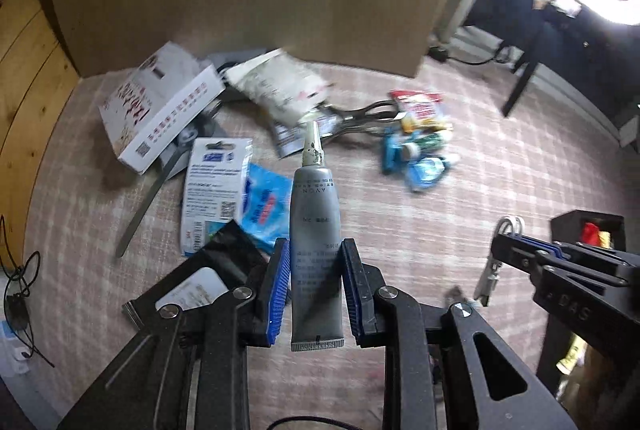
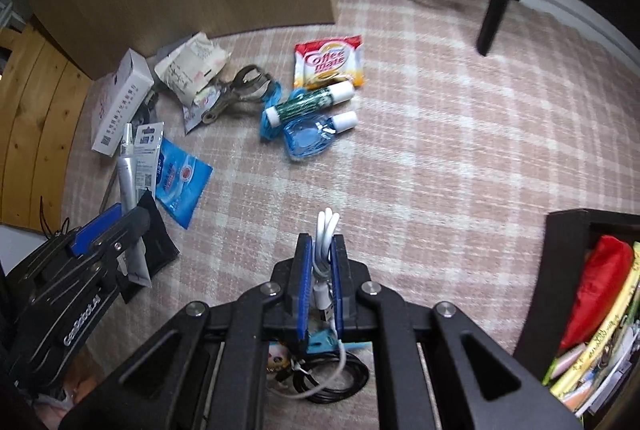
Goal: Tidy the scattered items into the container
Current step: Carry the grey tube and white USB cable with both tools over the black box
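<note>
The left gripper [image 1: 316,290] is closed on a grey tube [image 1: 316,230]: its blue pads press the tube's lower body from both sides, the crimped end points back toward the wrist, and the white nozzle points forward past the fingertips. Just left of those fingers lie a black pouch [image 1: 224,262], a blue sachet [image 1: 266,206] and a white-and-blue card pack [image 1: 214,190]; farther ahead and to the left sits a white carton [image 1: 160,114].

The right gripper [image 2: 322,270] is nearly shut on a coiled white cable [image 2: 326,230], whose loops rise above the fingertips and whose plug hangs down between the pads. Ahead of it, well apart, lie a Coffee-mate sachet [image 2: 329,60], a green-patterned tube [image 2: 310,102] and a small blue bottle [image 2: 310,138], the last two touching. Left of those is what looks like a metal clamp [image 2: 236,90], though blur makes that uncertain. The black container [image 2: 568,230] stands to the right gripper's right, already holding a red packet [image 2: 600,278] and yellow ones.
</note>
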